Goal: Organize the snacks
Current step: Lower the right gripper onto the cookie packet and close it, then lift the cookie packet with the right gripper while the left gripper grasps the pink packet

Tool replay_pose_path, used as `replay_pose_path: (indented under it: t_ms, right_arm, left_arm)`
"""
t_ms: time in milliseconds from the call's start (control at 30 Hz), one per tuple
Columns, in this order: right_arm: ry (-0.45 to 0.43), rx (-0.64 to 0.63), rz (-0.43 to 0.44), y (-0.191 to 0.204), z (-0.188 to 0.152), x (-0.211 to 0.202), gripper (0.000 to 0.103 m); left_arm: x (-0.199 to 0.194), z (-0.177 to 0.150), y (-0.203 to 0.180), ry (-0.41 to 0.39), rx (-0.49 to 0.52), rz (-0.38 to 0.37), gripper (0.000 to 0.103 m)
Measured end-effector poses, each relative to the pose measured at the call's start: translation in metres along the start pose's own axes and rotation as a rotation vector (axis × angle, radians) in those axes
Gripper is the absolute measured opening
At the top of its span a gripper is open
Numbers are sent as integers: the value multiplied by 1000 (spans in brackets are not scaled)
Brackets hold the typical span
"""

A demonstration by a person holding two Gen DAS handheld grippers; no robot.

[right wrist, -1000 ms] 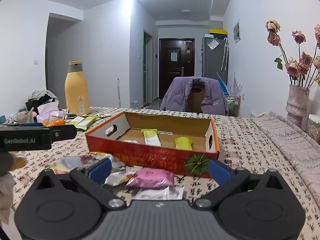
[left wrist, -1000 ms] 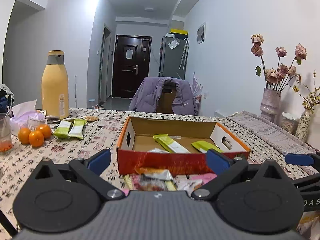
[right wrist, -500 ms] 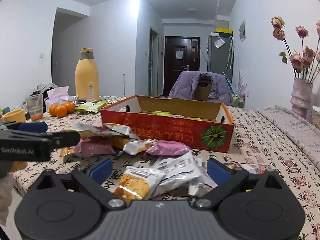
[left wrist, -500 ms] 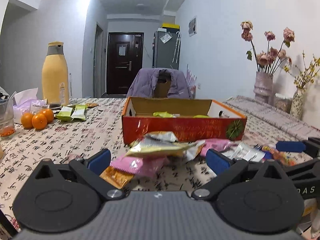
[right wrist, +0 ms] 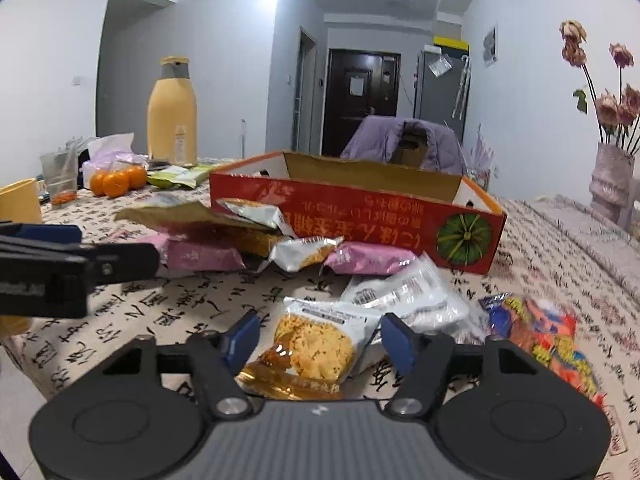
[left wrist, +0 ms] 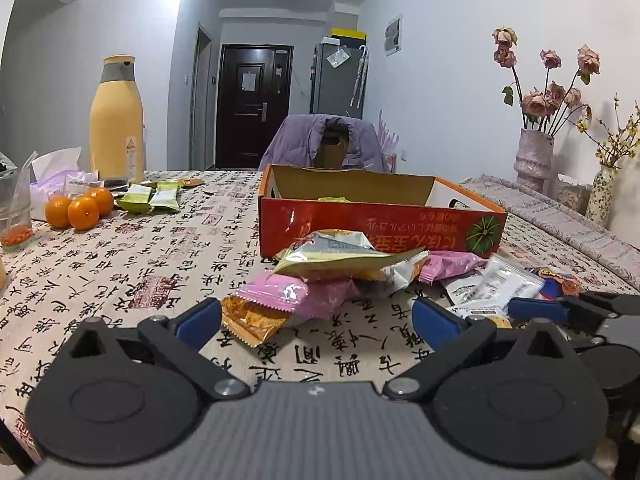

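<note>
A red cardboard box [left wrist: 380,228] stands open on the patterned tablecloth, with a loose pile of snack packets in front of it. My left gripper [left wrist: 316,320] is open and low over the table. An orange packet [left wrist: 252,320] and a pink packet [left wrist: 296,294] lie just ahead, near its left finger. My right gripper [right wrist: 320,338] has its jaws closing around a clear cookie packet [right wrist: 316,344] that lies between the blue pads. The pads do not press it on both sides. A white packet [right wrist: 404,296] and a blue-orange packet [right wrist: 536,332] lie to the right.
At the left stand a tall yellow bottle [left wrist: 116,120], three oranges [left wrist: 80,210], green packets [left wrist: 152,196] and a plastic cup [left wrist: 16,216]. A vase of dried roses [left wrist: 534,160] stands at the right. A chair with a purple jacket [left wrist: 324,144] is behind the box.
Both grippers have sunk toward the table and come closer to the snack pile. The right gripper's jaws have narrowed around the cookie packet.
</note>
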State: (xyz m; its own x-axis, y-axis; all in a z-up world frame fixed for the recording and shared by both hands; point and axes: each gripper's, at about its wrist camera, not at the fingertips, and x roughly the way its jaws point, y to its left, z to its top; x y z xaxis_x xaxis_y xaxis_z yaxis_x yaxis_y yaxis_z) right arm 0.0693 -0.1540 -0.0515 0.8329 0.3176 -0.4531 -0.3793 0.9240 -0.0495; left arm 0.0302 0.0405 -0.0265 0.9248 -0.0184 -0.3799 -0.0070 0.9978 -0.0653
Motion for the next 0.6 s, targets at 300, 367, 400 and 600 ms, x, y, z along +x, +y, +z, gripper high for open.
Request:
replay_pose_path:
  t_ms: [300, 367, 400, 600]
  right_arm:
    - [12, 30, 0, -6, -7, 6, 41]
    - [5, 38, 8, -8, -6, 4, 40]
    - [-1, 41, 12, -9, -6, 3, 40]
    - [-93, 67, 16, -20, 7, -19, 40]
  left_arm:
    - [3, -3, 0, 16, -5, -6, 103]
    - [3, -3, 1, 19, -3, -4, 103]
    - [3, -3, 0, 20, -3, -3, 103]
    - [4, -1, 1, 30, 0, 6, 103]
